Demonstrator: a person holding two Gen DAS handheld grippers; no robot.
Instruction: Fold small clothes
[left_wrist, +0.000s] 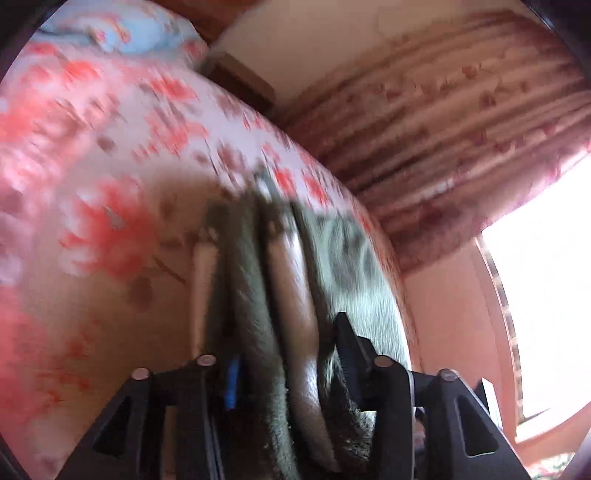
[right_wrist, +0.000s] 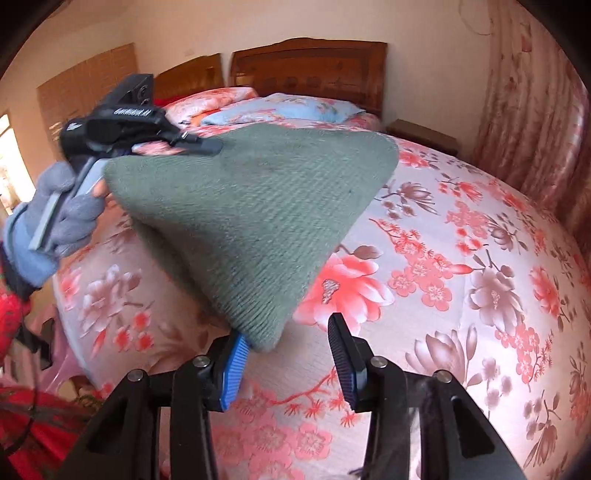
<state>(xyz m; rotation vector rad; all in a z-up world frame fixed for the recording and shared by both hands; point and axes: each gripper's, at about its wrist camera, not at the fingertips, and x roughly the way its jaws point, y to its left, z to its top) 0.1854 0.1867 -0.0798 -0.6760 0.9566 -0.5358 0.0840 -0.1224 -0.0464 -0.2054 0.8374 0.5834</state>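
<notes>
A green knitted cloth (right_wrist: 251, 206) hangs stretched in the air above the flowered bedspread (right_wrist: 461, 258). A grey-gloved hand (right_wrist: 55, 221) holds my left gripper (right_wrist: 210, 146) at the upper left, shut on the cloth's top edge. In the blurred left wrist view, folds of the same cloth (left_wrist: 347, 258) fill the space between my left gripper's (left_wrist: 288, 369) fingers. My right gripper (right_wrist: 291, 354) stands open below the cloth. The cloth's lowest corner hangs beside its blue left pad (right_wrist: 236, 369); the right pad (right_wrist: 343, 358) is apart from it.
The bed has a wooden headboard (right_wrist: 310, 66) and pillows (right_wrist: 295, 107) at its far end. A nightstand (right_wrist: 421, 136) and a flowered curtain (right_wrist: 535, 110) are on the right. Red fabric (right_wrist: 22, 424) lies low on the left. A bright window (left_wrist: 546, 295) is beside the curtain.
</notes>
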